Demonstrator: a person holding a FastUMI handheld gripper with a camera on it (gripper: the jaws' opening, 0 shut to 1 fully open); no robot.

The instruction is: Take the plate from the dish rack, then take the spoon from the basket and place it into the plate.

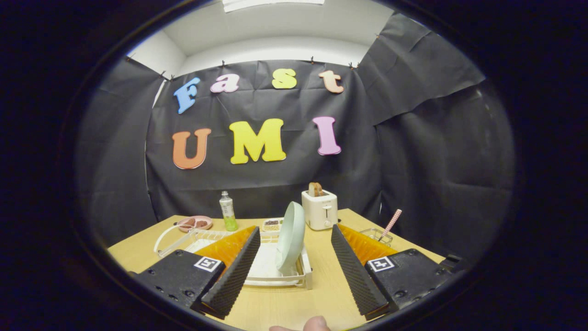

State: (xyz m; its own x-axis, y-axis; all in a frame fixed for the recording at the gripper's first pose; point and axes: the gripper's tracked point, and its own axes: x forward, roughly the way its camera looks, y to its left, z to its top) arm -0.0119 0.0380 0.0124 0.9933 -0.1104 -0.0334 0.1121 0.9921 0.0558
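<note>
**A:** so where are we in this one? looks like step one to me. The gripper [294, 257] is spread wide with nothing in it, and the plate [291, 237] is sitting on edge in the rack [280, 276], untouched.

**B:** yeah, plate grab isn't done yet. The plate's pale green, upright, roughly between the two fingers but a bit beyond the tips, and closer to the left finger than the right. No contact that I can see.

**A:** so next move is what, push forward and pinch the rim?

**B:** my guess: move in until the rim sits between the pads, nudge left a touch to center it, then close. It's edge-on to the gripper, so the pinch should land across the thin side. Has to lift up and out of the rack slots, not drag sideways.

**A:** and the spoon?

**B:** spoon [392, 222] with the checked handle is standing in the small wire basket [377, 236], past the right finger, well apart from the plate. That's for later.

**A:** other stuff on the table [285, 308]?

**B:** toaster [319, 209] behind the plate, a bottle [227, 211] and a pink dish [195, 223] off past the left finger. None of it's in the way.
</note>
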